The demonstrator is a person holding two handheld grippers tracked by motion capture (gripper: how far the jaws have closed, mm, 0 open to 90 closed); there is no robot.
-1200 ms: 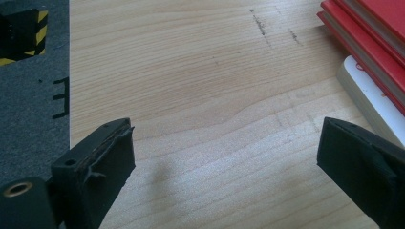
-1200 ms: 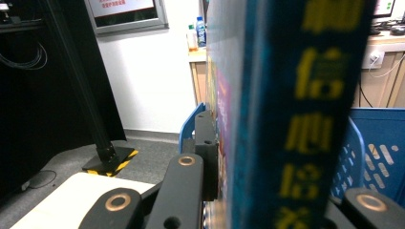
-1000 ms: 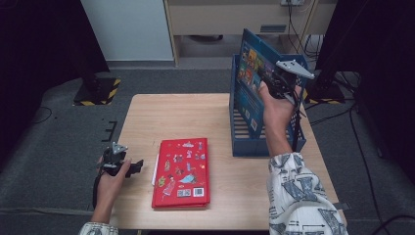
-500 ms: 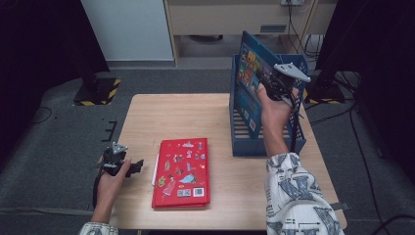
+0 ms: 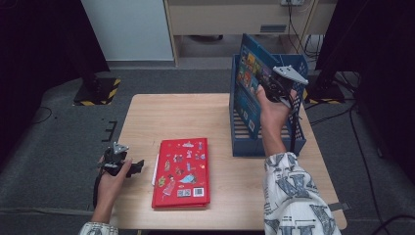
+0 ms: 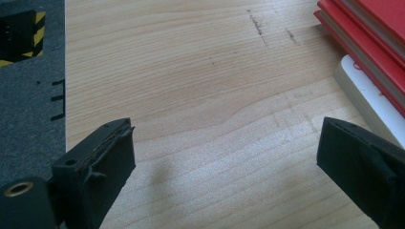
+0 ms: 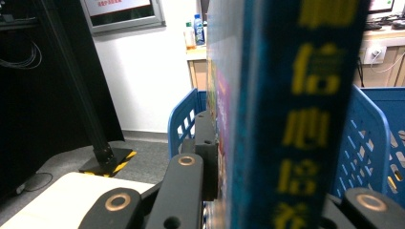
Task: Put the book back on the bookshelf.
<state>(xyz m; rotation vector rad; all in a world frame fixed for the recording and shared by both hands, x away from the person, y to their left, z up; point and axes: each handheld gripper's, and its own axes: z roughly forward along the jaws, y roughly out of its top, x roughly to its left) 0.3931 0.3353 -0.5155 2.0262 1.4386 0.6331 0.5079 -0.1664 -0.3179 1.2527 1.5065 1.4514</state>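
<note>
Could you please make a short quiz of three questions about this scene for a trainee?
1. True or false: the right gripper holds the blue book over the blue basket.
2. What lies flat on the table?
3. Are the left gripper jaws open or shut?

Key: 1 true; 2 the red book; 3 open, with bare wood between them.
</note>
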